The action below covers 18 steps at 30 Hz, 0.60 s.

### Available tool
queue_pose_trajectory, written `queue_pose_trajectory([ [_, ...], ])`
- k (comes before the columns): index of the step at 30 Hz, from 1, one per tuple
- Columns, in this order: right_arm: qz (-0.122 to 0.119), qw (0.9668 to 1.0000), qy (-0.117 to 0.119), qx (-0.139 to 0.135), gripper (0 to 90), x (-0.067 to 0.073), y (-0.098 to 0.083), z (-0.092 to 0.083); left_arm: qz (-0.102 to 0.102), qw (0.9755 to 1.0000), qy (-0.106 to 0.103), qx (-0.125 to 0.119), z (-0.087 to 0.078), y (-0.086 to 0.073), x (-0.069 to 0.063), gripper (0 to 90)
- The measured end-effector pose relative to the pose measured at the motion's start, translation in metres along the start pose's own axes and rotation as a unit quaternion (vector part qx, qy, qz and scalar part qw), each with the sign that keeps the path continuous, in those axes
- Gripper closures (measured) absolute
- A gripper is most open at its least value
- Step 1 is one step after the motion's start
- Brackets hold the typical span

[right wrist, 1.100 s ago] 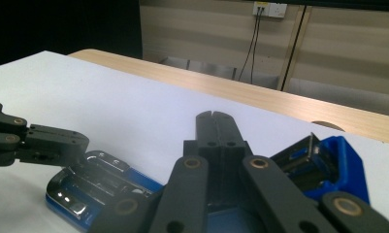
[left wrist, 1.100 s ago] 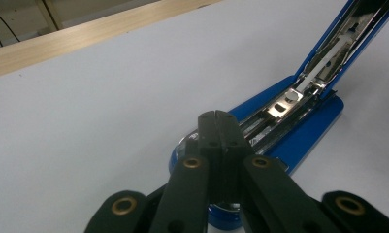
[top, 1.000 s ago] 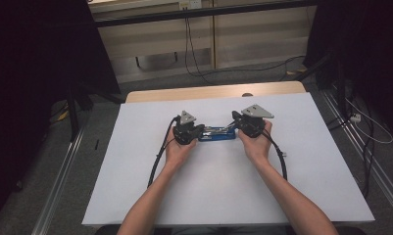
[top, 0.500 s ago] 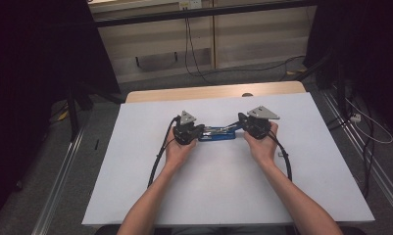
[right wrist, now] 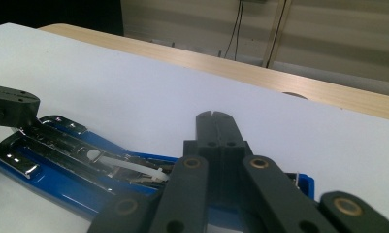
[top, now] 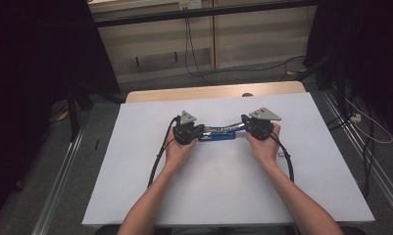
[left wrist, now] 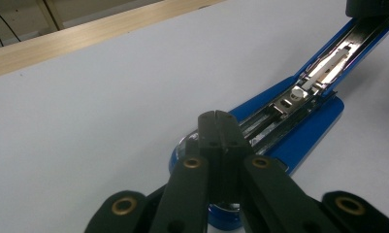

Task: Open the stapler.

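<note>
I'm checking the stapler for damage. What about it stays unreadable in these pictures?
- Stapler in the high view: too small for detail, and its ends sit under the left tongs and the right tongs.
- Left gripper view: the near end lies behind the shut jaws; the far end is cut by the frame edge.
- Right gripper view: the near end lies behind the shut jaws.

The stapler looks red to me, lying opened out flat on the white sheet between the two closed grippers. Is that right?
Not quite: the stapler is blue, as the left gripper view shows. The rest holds: it lies opened out on the white sheet between the left gripper and right gripper, both shut.
</note>
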State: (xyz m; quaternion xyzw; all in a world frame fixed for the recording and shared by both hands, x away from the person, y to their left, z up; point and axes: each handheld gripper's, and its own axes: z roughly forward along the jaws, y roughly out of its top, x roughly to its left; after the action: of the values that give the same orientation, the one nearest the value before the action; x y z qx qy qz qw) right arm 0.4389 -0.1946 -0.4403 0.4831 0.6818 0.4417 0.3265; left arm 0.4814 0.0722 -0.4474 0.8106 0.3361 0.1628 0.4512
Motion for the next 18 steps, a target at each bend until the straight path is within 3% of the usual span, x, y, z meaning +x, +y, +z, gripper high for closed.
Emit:
queue_pose_trajectory([
  [14,-0.003,0.9999,-0.001,0.013,90.0,-0.0018,-0.0061,0.0012,0.001,1.0000,0.001,0.000,-0.0001,0.0001,-0.0002,90.0],
  [18,0.008,0.9998,0.006,0.018,90.0,-0.0018,-0.0077,0.0023,0.001,1.0000,0.001,0.000,-0.0001,0.0000,-0.0001,90.0],
])
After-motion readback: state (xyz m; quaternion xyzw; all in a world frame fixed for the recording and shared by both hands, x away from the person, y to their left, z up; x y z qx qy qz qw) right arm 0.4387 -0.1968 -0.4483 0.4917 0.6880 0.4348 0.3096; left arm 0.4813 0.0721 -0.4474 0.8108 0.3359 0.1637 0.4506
